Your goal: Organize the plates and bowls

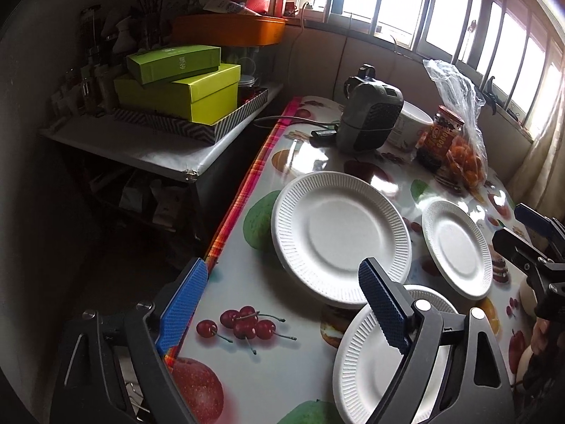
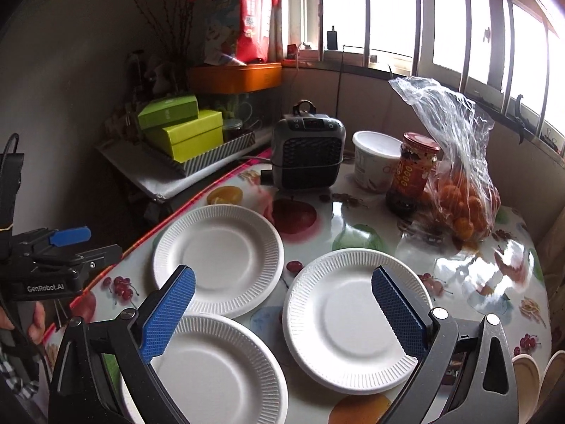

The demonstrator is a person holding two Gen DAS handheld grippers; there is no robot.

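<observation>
Three white paper plates lie on the fruit-print table. In the right wrist view they are the far left plate, the near left plate and the right plate. In the left wrist view they are the big plate, the right plate and the near plate. My left gripper is open and empty above the table's near left edge. My right gripper is open and empty, above the gap between the near left and right plates. Cream bowl rims show at the lower right.
At the table's far end stand a small grey heater, a white tub, a red-lidded jar and a plastic bag of oranges. A side shelf with green boxes stands left of the table.
</observation>
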